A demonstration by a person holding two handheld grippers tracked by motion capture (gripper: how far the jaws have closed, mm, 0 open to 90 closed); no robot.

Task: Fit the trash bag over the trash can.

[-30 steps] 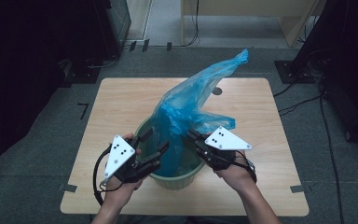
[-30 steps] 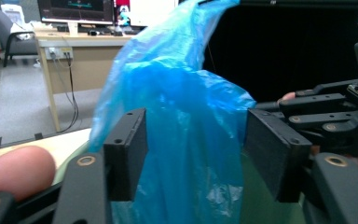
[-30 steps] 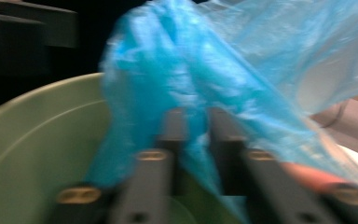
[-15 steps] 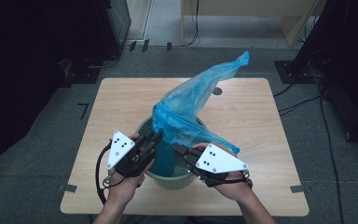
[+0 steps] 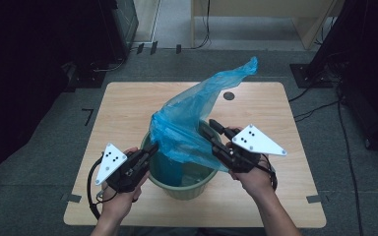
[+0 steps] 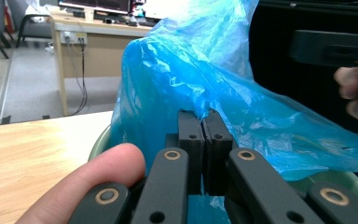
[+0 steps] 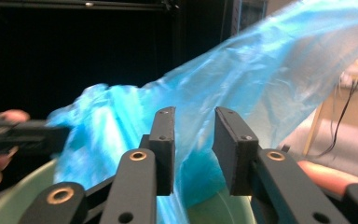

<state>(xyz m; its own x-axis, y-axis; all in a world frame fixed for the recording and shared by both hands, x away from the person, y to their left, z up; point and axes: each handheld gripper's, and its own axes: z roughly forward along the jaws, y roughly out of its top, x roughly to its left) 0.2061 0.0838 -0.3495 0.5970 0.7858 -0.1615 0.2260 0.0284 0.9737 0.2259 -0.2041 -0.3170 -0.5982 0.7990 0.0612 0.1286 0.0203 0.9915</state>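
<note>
Two grippers work a blue bag (image 5: pixel 189 125) into a green bin (image 5: pixel 184 183) at the near middle of the table (image 5: pixel 123 105). The left gripper (image 6: pixel 204 122) has just clamped shut on the bag's left edge; the right gripper (image 7: pixel 193 140) has just been opening, film loose between its jaws. Best next: regrip the right edge and stretch it over the rim. Clear table lies far and to both sides.
</note>
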